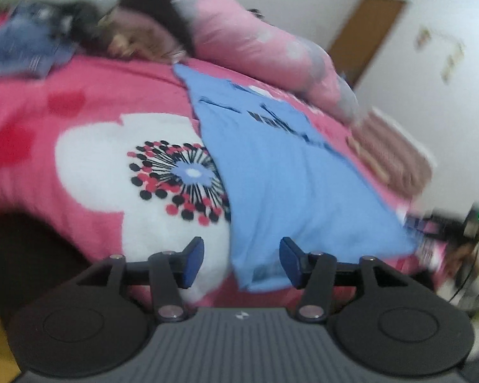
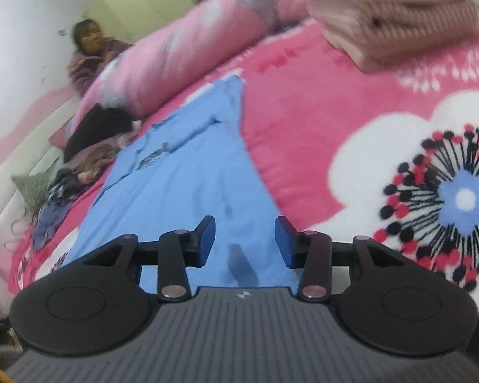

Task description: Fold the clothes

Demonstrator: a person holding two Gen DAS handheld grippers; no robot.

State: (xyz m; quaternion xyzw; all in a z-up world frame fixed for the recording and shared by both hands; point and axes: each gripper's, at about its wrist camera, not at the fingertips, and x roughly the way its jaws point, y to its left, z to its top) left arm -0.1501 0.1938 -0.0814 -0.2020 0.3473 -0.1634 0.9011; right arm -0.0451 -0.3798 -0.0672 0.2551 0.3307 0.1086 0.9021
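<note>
A light blue T-shirt [image 1: 287, 175] [image 2: 188, 175] with dark print lies flat on the pink flowered bedspread [image 1: 79, 95] [image 2: 303, 111], its sleeves turned in. My left gripper [image 1: 241, 255] hovers open over the shirt's near left corner, one finger over the bedspread and the other over blue cloth, with nothing pinched. In the right wrist view my right gripper [image 2: 244, 239] is open above the shirt's near hem, and the cloth lies flat below the gap. Both views are blurred.
A rolled pink and grey quilt [image 1: 239, 32] [image 2: 182, 41] lies along the far side. A folded striped pile [image 1: 389, 146] [image 2: 392, 16] sits beside the shirt. Loose dark clothes [image 1: 25, 41] [image 2: 89, 146] are heaped at one end. A person [image 2: 89, 51] sits behind the quilt.
</note>
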